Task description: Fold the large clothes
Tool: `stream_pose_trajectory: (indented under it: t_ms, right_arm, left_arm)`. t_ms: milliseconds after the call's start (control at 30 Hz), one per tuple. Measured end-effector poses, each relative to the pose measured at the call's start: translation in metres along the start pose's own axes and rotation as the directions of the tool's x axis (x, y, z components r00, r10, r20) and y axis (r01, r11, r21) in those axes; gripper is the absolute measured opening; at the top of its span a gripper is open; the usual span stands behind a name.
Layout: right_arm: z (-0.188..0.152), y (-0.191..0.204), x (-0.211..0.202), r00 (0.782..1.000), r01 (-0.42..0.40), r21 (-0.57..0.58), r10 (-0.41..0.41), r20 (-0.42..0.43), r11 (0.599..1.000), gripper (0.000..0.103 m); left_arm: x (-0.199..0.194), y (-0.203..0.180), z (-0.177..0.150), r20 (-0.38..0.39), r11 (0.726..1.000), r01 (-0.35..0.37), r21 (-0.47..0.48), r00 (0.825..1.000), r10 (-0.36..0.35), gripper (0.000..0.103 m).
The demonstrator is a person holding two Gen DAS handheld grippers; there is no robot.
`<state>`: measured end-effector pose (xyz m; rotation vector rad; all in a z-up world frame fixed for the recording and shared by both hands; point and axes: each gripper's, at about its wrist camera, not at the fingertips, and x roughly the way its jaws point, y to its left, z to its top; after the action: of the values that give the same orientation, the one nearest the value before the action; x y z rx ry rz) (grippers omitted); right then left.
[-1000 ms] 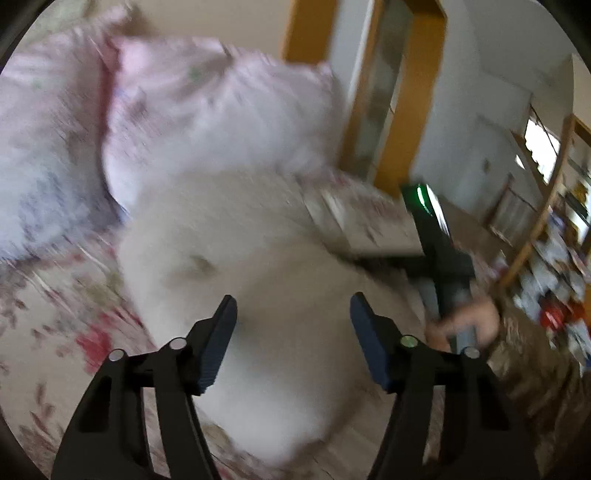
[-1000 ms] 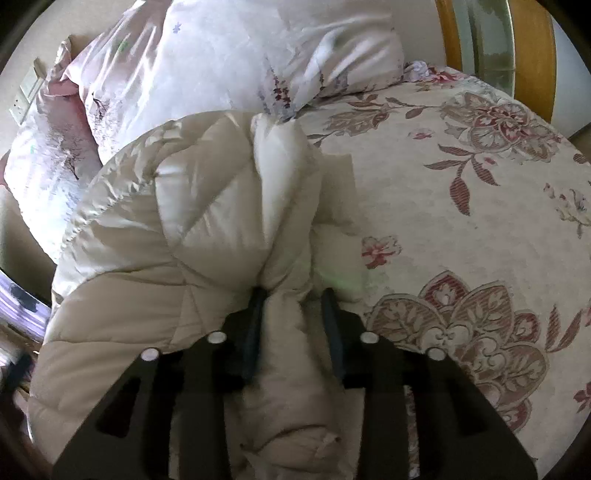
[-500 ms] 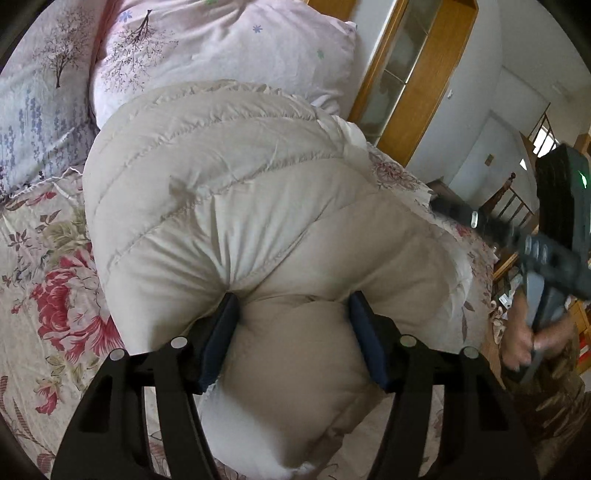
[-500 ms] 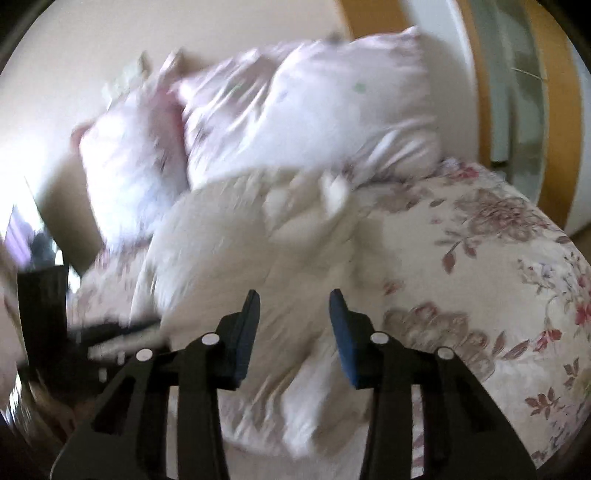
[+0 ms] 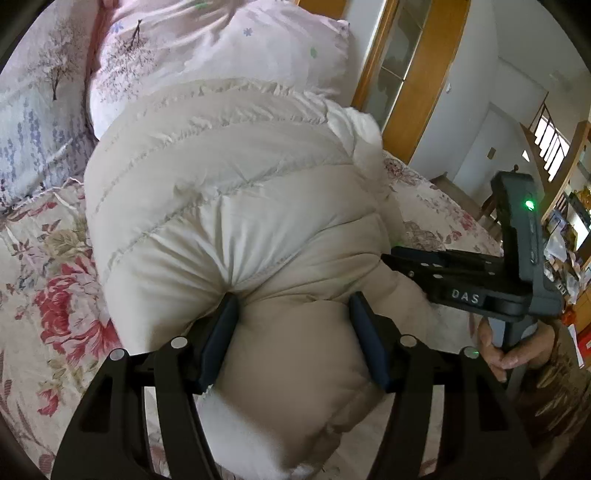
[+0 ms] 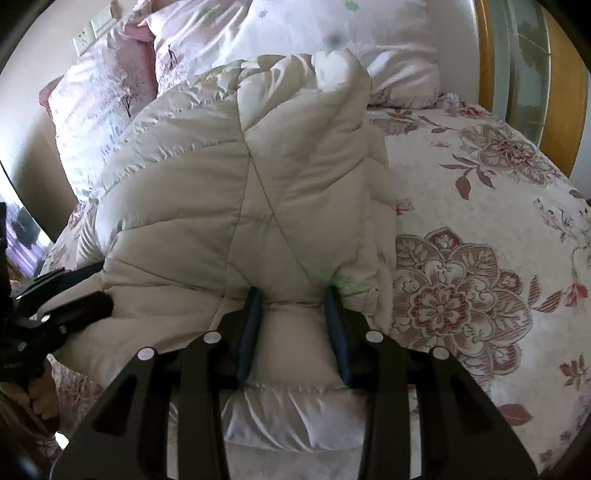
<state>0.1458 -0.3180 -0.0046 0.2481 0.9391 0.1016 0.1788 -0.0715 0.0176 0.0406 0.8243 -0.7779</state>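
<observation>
A cream quilted puffer jacket (image 5: pixel 236 206) lies bunched in a thick mound on the floral bed; it also fills the right wrist view (image 6: pixel 258 192). My left gripper (image 5: pixel 291 332) straddles the jacket's near edge, jaws wide apart with padding pressed between them. My right gripper (image 6: pixel 293 325) is closed partway on a thick fold of the jacket at its near edge. The right gripper also shows from the side in the left wrist view (image 5: pixel 480 280), pushed into the jacket's right side, with a hand on its handle.
Pink and white pillows (image 5: pixel 207 48) lie behind the jacket, also in the right wrist view (image 6: pixel 280 33). The floral bedspread (image 6: pixel 480 258) spreads to the right. A wooden door frame (image 5: pixel 417 74) stands behind the bed, and cluttered shelves (image 5: pixel 569 236) at the far right.
Both grippers came back down onto the jacket. The left pushed its open jaws around the near edge; the right, lifted clear half a second ago, now pinches a fold again.
</observation>
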Motion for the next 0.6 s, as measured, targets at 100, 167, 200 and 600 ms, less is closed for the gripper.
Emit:
stream_pose_trajectory:
  t_ms: [100, 167, 200, 600]
  right_arm:
    - [0.02, -0.001, -0.022, 0.998, -0.058, 0.018, 0.057, 0.02, 0.998, 0.043]
    - [0.038, -0.006, -0.04, 0.989, -0.107, 0.051, 0.101, 0.106, 0.993, 0.048]
    - [0.053, -0.009, -0.046, 0.982, -0.132, 0.079, 0.12, 0.146, 0.988, 0.048]
    - [0.131, 0.019, 0.045, 0.996, -0.058, 0.09, 0.052, 0.072, 0.994, 0.046]
  left_arm:
    - [-0.028, 0.006, 0.006, 0.065, 1.0, 0.011, -0.008, 0.998, -0.011, 0.068]
    - [-0.045, 0.02, 0.016, 0.128, 0.998, -0.064, -0.028, 0.99, 0.067, 0.079]
    - [-0.05, 0.031, 0.023, 0.149, 0.993, -0.103, -0.06, 0.983, 0.111, 0.079]
    - [-0.008, 0.107, 0.07, 0.099, 0.936, -0.192, -0.294, 0.968, 0.23, 0.079]
